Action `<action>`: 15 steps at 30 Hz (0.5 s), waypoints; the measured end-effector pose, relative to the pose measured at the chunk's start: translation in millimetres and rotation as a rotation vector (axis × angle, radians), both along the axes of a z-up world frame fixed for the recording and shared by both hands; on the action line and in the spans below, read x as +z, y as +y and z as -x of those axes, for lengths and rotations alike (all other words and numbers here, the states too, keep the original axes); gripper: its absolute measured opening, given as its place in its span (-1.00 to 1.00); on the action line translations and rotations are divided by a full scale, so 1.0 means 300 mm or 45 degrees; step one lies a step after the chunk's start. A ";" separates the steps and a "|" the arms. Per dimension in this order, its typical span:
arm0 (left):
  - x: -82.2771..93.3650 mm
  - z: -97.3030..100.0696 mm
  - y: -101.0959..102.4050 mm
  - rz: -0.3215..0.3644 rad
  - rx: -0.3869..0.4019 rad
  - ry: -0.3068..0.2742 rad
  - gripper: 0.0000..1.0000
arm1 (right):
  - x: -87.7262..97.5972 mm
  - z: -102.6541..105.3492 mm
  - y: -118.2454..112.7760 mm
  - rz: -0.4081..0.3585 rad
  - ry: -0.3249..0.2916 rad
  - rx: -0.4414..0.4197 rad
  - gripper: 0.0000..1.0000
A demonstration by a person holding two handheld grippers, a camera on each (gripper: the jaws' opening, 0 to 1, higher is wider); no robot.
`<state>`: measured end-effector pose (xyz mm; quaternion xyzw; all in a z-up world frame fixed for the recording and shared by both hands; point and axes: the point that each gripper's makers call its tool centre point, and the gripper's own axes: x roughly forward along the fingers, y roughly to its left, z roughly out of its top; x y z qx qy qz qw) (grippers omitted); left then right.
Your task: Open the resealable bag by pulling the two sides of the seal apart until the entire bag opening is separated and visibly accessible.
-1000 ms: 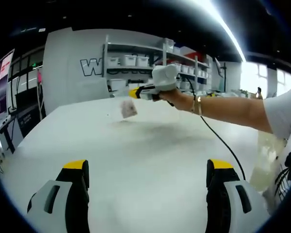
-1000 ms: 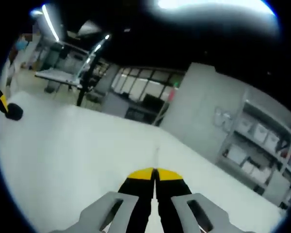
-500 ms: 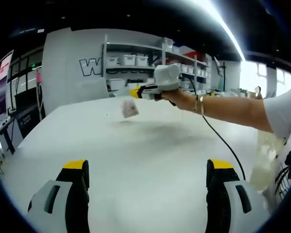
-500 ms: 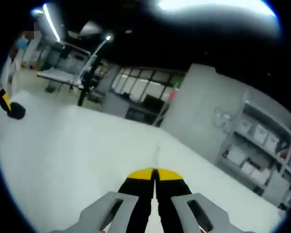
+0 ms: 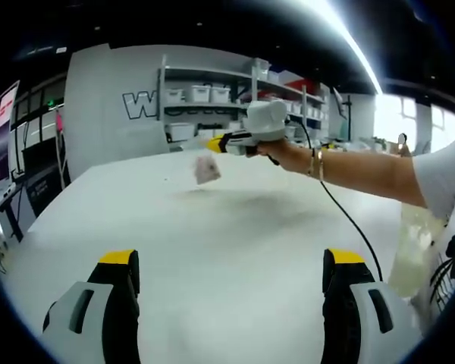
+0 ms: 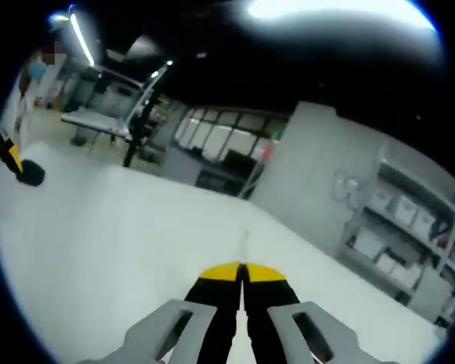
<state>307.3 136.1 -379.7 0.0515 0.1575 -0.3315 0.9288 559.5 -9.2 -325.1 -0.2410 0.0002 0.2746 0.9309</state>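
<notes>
The right gripper (image 5: 212, 143) is clenched on the top edge of the bag (image 5: 207, 168), which hangs above the table (image 5: 227, 243). The left gripper (image 5: 231, 265) is released, low and well apart; the bag lies straight ahead of it, its seal still together.

The right claw (image 6: 243, 267) has its jaws pressed together above the white table (image 6: 98, 235).

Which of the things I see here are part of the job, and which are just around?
Job:
- resealable bag, hanging from the right claw
- left claw, jaws wide apart

Just around:
- white table
- shelves with bins
</notes>
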 end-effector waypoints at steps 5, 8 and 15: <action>0.000 0.002 -0.003 0.001 -0.002 0.001 0.99 | 0.005 0.025 -0.005 -0.010 -0.005 0.007 -1.00; -0.003 0.003 -0.006 -0.001 -0.004 0.004 0.98 | 0.010 0.040 -0.005 -0.014 -0.013 0.016 -1.00; 0.001 0.008 -0.014 -0.004 -0.008 -0.002 0.98 | 0.013 0.075 -0.018 -0.023 -0.023 0.024 -1.00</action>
